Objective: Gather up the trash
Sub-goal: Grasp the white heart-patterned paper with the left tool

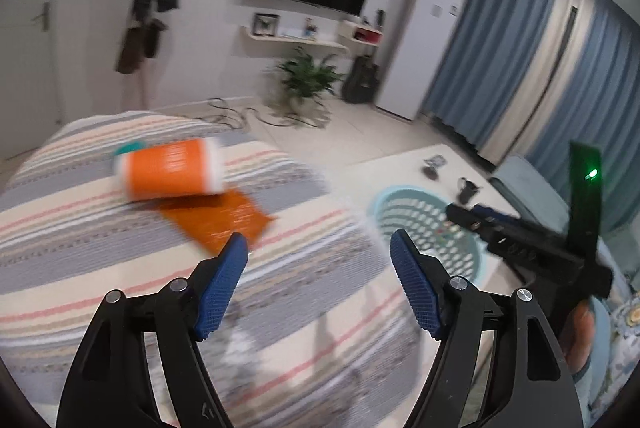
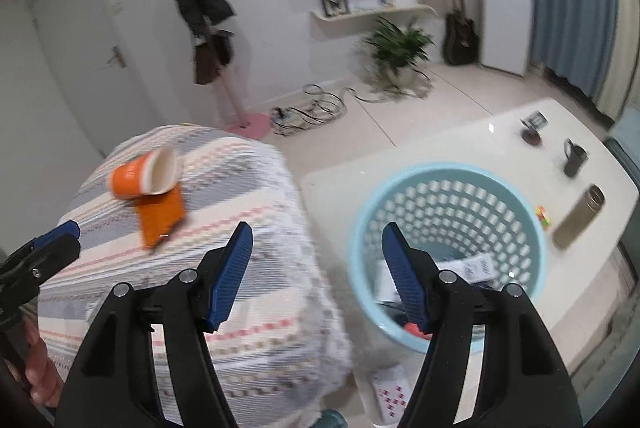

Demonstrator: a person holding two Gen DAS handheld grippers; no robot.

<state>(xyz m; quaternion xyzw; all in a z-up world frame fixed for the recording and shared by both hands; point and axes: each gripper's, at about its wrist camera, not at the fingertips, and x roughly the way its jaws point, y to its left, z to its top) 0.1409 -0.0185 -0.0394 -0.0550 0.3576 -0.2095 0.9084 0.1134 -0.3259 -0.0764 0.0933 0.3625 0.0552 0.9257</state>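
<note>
An orange paper cup (image 1: 172, 169) (image 2: 142, 173) lies on its side on a striped cover (image 1: 120, 268) (image 2: 240, 308), its white mouth turned toward the right. A flat orange wrapper (image 1: 220, 218) (image 2: 162, 218) lies against it, on the near side. My left gripper (image 1: 319, 240) hangs open over the cover, short of the wrapper, with nothing between its fingers. My right gripper (image 2: 317, 230) is open and empty, between the cover's edge and a light-blue mesh basket (image 1: 416, 224) (image 2: 356, 228). The basket holds white paper (image 2: 476, 266) and a red scrap (image 2: 414, 328).
The basket stands on a white table (image 2: 500, 147) with a black mug (image 2: 574, 157), a metal flask (image 2: 578, 218) and a small coloured cube (image 2: 542, 216). Cables (image 2: 316, 107), a potted plant (image 2: 398, 47) and a coat stand (image 2: 240, 107) are on the floor beyond.
</note>
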